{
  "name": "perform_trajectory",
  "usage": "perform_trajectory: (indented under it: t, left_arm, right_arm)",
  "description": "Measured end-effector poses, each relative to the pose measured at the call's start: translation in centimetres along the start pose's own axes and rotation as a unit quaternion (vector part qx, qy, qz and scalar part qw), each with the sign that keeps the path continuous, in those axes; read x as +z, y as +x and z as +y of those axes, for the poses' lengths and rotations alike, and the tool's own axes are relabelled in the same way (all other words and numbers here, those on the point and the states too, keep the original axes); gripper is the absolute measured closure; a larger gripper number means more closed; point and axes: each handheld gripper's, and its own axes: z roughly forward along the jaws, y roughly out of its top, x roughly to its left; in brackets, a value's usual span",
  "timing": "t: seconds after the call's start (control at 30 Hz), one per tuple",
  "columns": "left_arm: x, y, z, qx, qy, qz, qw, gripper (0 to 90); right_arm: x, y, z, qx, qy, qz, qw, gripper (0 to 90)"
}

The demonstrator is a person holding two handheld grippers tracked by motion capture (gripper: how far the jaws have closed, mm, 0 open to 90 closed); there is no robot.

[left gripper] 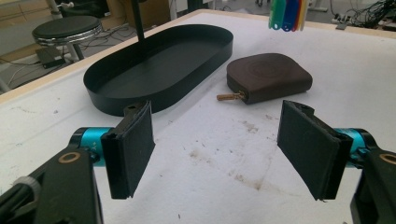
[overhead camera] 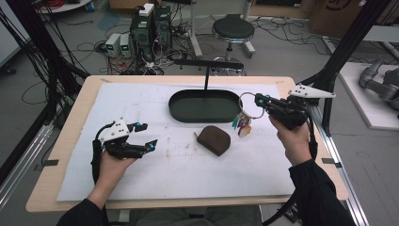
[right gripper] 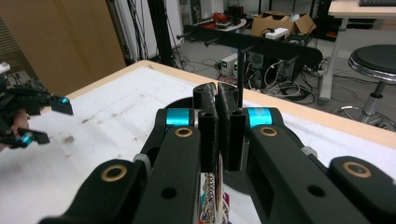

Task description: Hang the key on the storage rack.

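Note:
My right gripper (overhead camera: 260,100) is raised over the right end of the black oval tray (overhead camera: 197,108), shut on a metal key ring whose coloured tags (overhead camera: 243,126) hang below it. In the right gripper view the pads (right gripper: 208,123) pinch the ring's edge, with keys (right gripper: 212,200) dangling underneath. A black T-shaped stand (overhead camera: 206,77) rises from the tray's far side. A brown pouch (overhead camera: 214,140) lies on the white mat in front of the tray. My left gripper (overhead camera: 141,136) rests low at the left, open and holding nothing, facing the pouch (left gripper: 268,77) and tray (left gripper: 159,70).
A white mat (overhead camera: 188,174) covers the wooden table (overhead camera: 66,155). Beyond the far edge stand a round stool (overhead camera: 233,29), computer cases (overhead camera: 150,26) and loose cables. Black frame posts (overhead camera: 346,42) rise at the right.

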Motion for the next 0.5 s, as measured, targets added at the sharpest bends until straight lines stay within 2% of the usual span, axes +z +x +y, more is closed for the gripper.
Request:
perform_trajectory:
  t: [0.2, 0.5]
  left_arm:
    - [0.0, 0.1, -0.1, 0.001, 0.001, -0.001, 1.0000, 27.1]
    - [-0.1, 0.2, -0.2, -0.001, -0.001, -0.003, 1.0000, 27.1]
  right_arm:
    - [1.4, -0.3, 1.1, -0.003, 0.000, 0.000, 1.0000, 88.3]
    - [3.8, -1.6, 2.1, -0.006, -0.002, -0.005, 1.0000, 88.2]
